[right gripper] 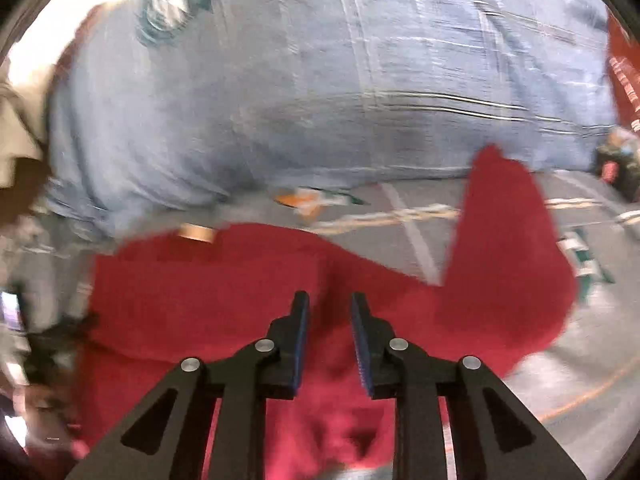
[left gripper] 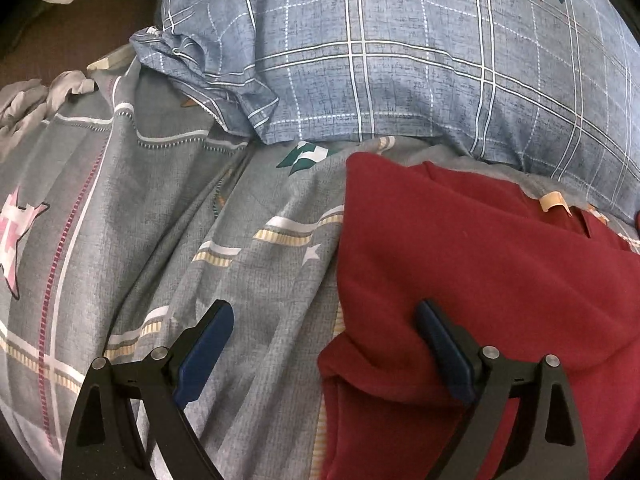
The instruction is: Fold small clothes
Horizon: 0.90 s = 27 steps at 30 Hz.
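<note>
A dark red garment lies on a grey patterned bedsheet. In the left wrist view my left gripper is wide open at the garment's left edge, its right finger resting on the red cloth and its left finger over the sheet. In the blurred right wrist view the red garment spreads under my right gripper, with one flap standing up on the right. The right jaws stand a little apart with only a narrow gap and nothing visibly between them.
A large blue checked pillow lies just behind the garment, and it also shows in the right wrist view. Crumpled pale cloth lies at the far left. A red object sits at the right edge.
</note>
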{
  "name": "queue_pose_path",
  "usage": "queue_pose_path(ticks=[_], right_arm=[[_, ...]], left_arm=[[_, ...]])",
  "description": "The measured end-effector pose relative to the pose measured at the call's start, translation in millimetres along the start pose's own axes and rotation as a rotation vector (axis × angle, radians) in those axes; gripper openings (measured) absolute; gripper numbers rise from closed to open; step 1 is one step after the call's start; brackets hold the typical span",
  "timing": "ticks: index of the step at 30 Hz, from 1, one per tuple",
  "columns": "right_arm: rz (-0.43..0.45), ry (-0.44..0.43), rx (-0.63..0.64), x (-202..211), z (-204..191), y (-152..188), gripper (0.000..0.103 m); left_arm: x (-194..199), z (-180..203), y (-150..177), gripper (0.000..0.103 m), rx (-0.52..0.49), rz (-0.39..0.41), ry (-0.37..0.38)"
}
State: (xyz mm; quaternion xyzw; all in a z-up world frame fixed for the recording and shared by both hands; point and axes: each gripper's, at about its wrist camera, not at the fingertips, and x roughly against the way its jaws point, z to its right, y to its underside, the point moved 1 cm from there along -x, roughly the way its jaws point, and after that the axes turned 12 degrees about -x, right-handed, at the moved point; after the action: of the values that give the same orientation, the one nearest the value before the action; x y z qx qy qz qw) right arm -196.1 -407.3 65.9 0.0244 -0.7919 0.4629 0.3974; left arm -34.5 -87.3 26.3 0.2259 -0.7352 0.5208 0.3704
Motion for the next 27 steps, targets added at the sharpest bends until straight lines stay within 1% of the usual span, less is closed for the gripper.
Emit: queue_pose_path(ticks=[2, 4, 5, 6, 7, 8, 9, 10, 11, 12, 13, 14, 18, 20, 22, 27], right_arm=[[-0.002, -0.051, 0.059, -1, -20, 5, 0.036], [-0.042, -0.09, 0.107, -12, -39, 14, 0.036], [-0.083, -0.095, 0.131, -21, -47, 21, 0.034], [-0.122, -0.081, 0.148, -29, -51, 28, 0.034], [-0.188, -0.036, 0.165, -43, -52, 37, 0.035], [-0.21, -0.006, 0.189, -50, -52, 46, 0.035], [-0.165, -0.008, 0.221, -44, -55, 49, 0.035], [-0.199, 0.0, 0.234, -41, -57, 50, 0.037], [-0.222, -0.019, 0.232, -39, -58, 50, 0.042], [-0.227, -0.065, 0.218, -34, -58, 49, 0.044], [-0.231, -0.107, 0.192, -31, -56, 49, 0.049], [-0.236, -0.13, 0.172, -30, -56, 48, 0.051], [-0.212, -0.173, 0.192, -28, -70, 51, 0.053], [-0.201, -0.216, 0.214, -30, -86, 52, 0.055], [-0.202, -0.237, 0.253, -39, -110, 55, 0.056], [-0.216, -0.244, 0.359, -63, -162, 76, 0.055]], left_arm=[[1, -1, 2, 0.094, 0.008, -0.003, 0.009], [-2, -6, 3, 0.094, 0.035, -0.011, 0.037], [-3, -10, 3, 0.095, 0.053, -0.018, 0.053], [-5, -13, 3, 0.095, 0.066, -0.024, 0.065], [-6, -16, 3, 0.095, 0.077, -0.03, 0.075], [-7, -18, 3, 0.095, 0.086, -0.035, 0.084], [-8, -20, 2, 0.095, 0.093, -0.043, 0.092], [-7, -21, 1, 0.095, 0.094, -0.045, 0.094], [-7, -22, 0, 0.095, 0.092, -0.044, 0.092], [-6, -23, -1, 0.095, 0.086, -0.043, 0.083], [-5, -23, -2, 0.095, 0.081, -0.043, 0.076], [-4, -23, -3, 0.095, 0.078, -0.042, 0.073], [1, -23, -4, 0.094, 0.079, -0.029, 0.054], [2, -24, -4, 0.094, 0.084, -0.027, 0.039], [-1, -24, -3, 0.094, 0.096, -0.037, 0.046], [-2, -24, -4, 0.094, 0.097, -0.041, 0.05]])
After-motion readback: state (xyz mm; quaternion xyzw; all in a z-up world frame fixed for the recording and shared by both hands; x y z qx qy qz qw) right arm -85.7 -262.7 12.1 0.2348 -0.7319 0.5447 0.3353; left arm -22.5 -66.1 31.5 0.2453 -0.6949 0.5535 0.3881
